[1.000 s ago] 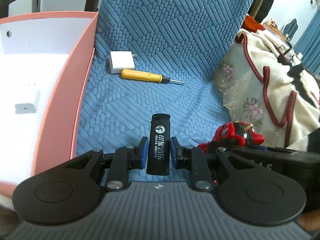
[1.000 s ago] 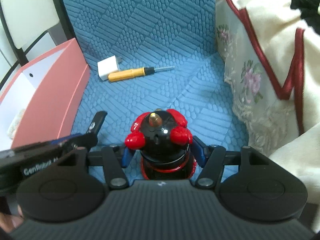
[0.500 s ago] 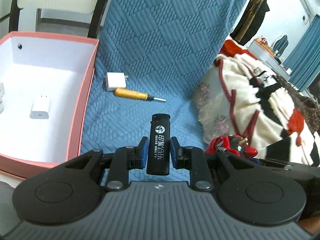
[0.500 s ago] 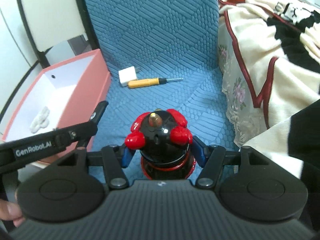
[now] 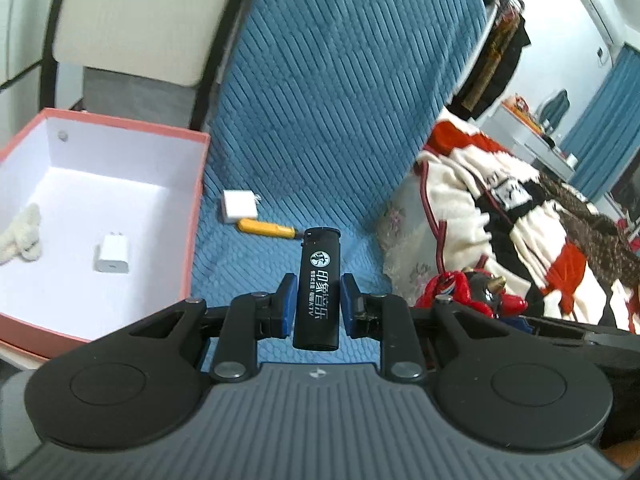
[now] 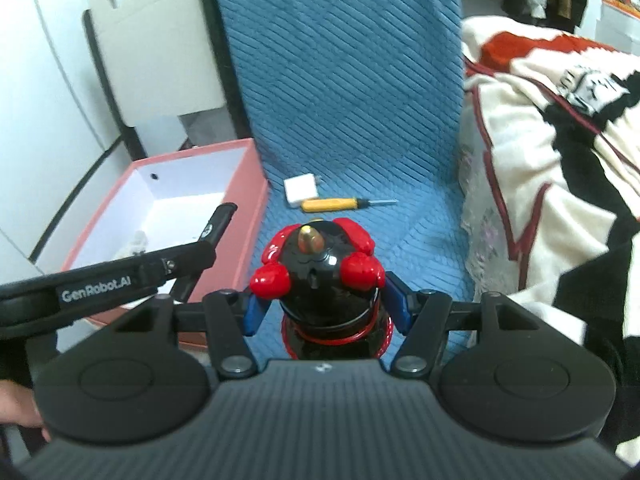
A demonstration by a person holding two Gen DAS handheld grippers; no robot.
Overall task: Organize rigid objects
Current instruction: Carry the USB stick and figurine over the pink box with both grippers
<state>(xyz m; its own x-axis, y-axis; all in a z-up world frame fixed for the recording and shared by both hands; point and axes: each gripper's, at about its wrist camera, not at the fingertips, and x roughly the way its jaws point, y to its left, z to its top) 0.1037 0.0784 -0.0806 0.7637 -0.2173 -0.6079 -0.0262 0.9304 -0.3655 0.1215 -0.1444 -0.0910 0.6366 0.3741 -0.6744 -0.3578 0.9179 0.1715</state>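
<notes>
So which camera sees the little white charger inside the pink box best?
The left wrist view: the white charger lies in plain sight on the pink box floor. In the right wrist view the left gripper covers that part of the box, so the charger is hidden.

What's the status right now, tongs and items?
Left tongs shut on lighter. Right tongs shut on toy. Box open, nothing blocking it.

Each tongs (image 5: 316, 306) (image 6: 324, 306) had a ribbed grey body, two round black discs, black linkage arms with silver screws, and blue pads (image 5: 285, 304). White "GenRobot.AI" lettering marked the left tongs' side. Bare skin of a hand (image 6: 18, 410) showed at the left edge.
</notes>
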